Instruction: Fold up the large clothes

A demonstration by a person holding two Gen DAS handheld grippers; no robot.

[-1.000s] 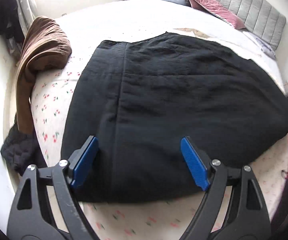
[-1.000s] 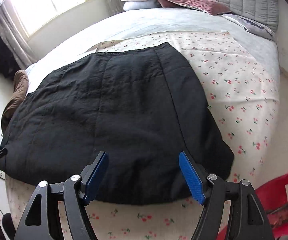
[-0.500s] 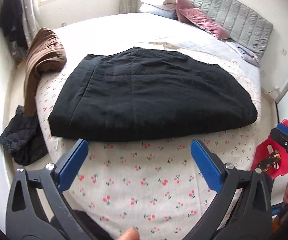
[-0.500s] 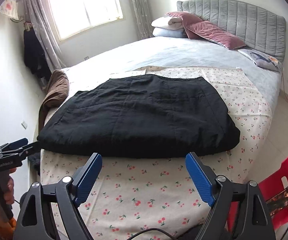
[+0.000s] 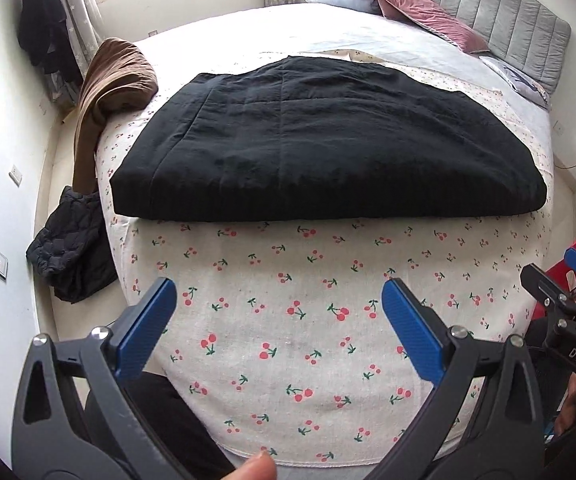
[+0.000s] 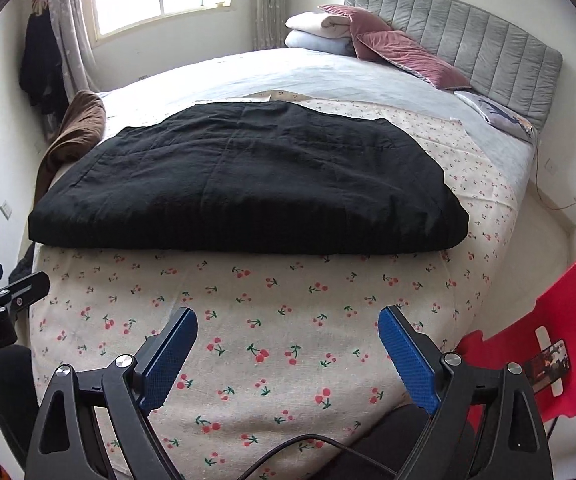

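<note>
Both grippers have drawn back from the folded black quilted garment (image 5: 320,136) since a second ago, when their blue pads sat at its near edge; the cloth now lies well ahead of them, and both sets of jaws stand wider than before; the left gripper (image 5: 279,328) hangs with its jaws wide open and nothing between them, over the cream bedsheet printed with red cherries (image 5: 288,280); the right gripper (image 6: 288,352) has its jaws opening, empty too, above the same sheet; the garment rests flat as a broad rectangle across the middle of the bed, its thick folded edge facing the cameras; a brown cloth (image 5: 107,84) droops over the bed's left side, beside a dark quilted bundle (image 5: 67,248) on the floor; pink velvet cushions (image 6: 400,52) lean on the grey padded headboard (image 6: 468,40); a red plastic chair (image 6: 548,340) stands at the right
</note>
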